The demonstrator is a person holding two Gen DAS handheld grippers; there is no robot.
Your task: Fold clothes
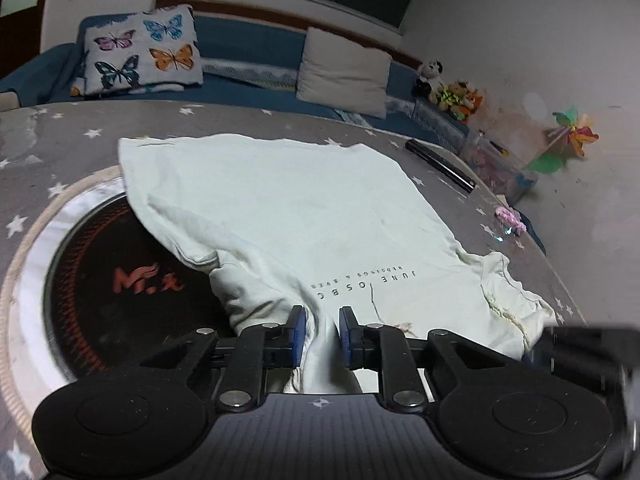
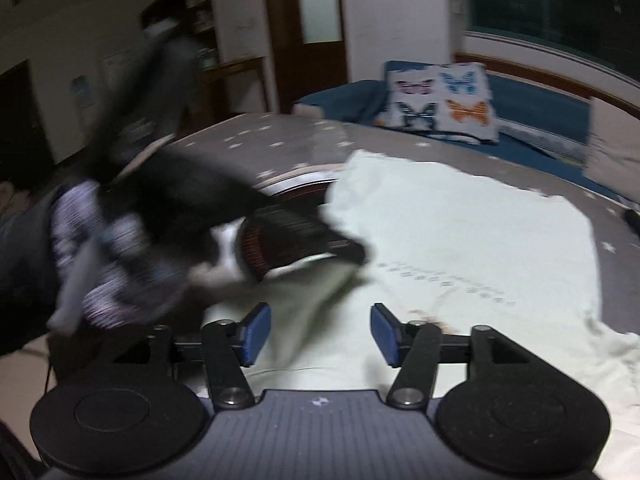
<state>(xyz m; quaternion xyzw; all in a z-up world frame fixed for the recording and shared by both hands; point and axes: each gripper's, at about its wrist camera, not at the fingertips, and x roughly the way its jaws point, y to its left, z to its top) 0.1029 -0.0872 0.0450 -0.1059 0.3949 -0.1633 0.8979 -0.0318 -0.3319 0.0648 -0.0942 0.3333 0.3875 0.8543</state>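
A pale white T-shirt [image 1: 288,208] with small dark lettering lies spread on the grey star-patterned table [image 1: 60,136], its near end bunched up. In the left wrist view my left gripper [image 1: 322,332] is shut on a raised fold of that near end, and cloth fills the narrow gap between the blue pads [image 1: 298,330]. In the right wrist view my right gripper [image 2: 320,334] stands open just above the T-shirt [image 2: 460,232], with nothing pinched between its pads. The blurred left gripper [image 2: 296,240], held by a person's hand in a patterned sleeve [image 2: 100,264], is on the shirt's left side.
A round black inset with a red logo [image 1: 132,280] sits in the table, partly under the shirt. A black bar-shaped object [image 1: 440,164], a clear box [image 1: 496,168] and a pink item [image 1: 510,220] lie near the right edge. A blue sofa with a butterfly pillow [image 1: 140,54] is behind.
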